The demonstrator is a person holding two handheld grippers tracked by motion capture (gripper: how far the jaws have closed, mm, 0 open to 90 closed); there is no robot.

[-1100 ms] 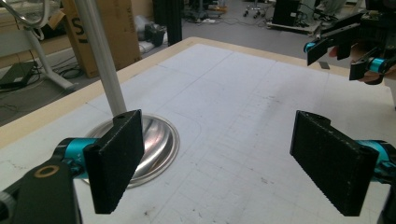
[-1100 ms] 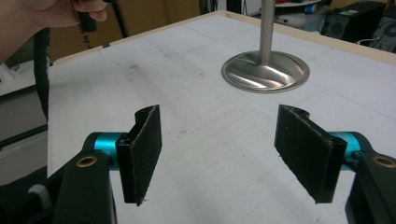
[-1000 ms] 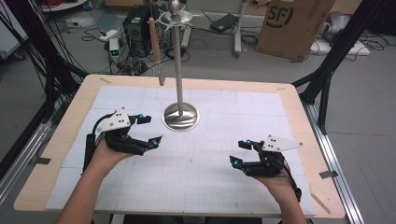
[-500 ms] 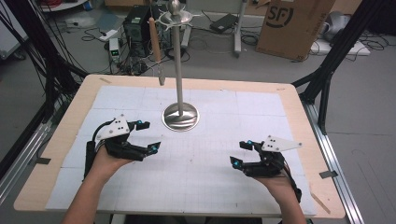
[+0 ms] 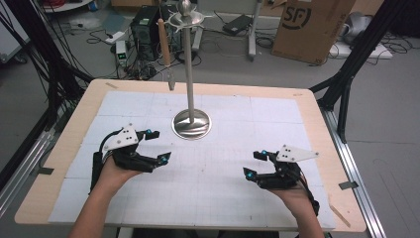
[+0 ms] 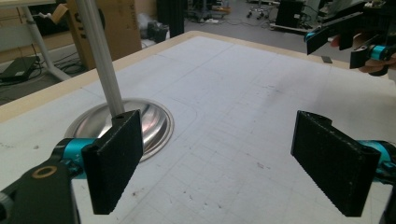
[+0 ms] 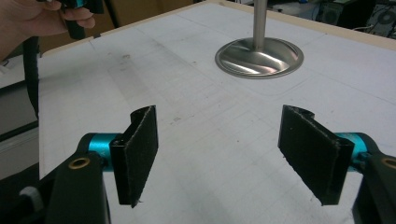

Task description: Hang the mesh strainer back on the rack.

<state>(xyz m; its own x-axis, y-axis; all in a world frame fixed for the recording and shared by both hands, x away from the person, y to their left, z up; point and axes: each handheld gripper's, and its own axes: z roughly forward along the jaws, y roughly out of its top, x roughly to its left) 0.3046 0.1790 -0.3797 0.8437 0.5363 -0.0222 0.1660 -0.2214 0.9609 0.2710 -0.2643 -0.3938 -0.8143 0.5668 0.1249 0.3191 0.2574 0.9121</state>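
Note:
A steel stand with a round dished base (image 5: 191,124) and a tall pole (image 5: 188,69) rises from the far middle of the white gridded mat (image 5: 218,198). A wooden-handled utensil (image 5: 164,47) hangs from its top ring. My left gripper (image 5: 159,146) hovers open just left of the base, nothing between its jaws. In the left gripper view it (image 6: 219,158) faces the mat with the base (image 6: 149,123) at its left jaw. My right gripper (image 5: 252,164) is open and empty at the near right. Its own view (image 7: 217,154) shows the base (image 7: 259,58) farther ahead.
The wooden table edge (image 5: 317,124) frames the mat. Beyond the far edge are a cardboard box (image 5: 309,29), cables and electronics (image 5: 143,29) on the floor. Black frame legs (image 5: 346,74) stand at the table's sides. The other gripper (image 6: 345,39) shows at the left gripper view's top right.
My left gripper has drifted slightly toward the person and to the right, staying open. The right gripper has hardly moved.

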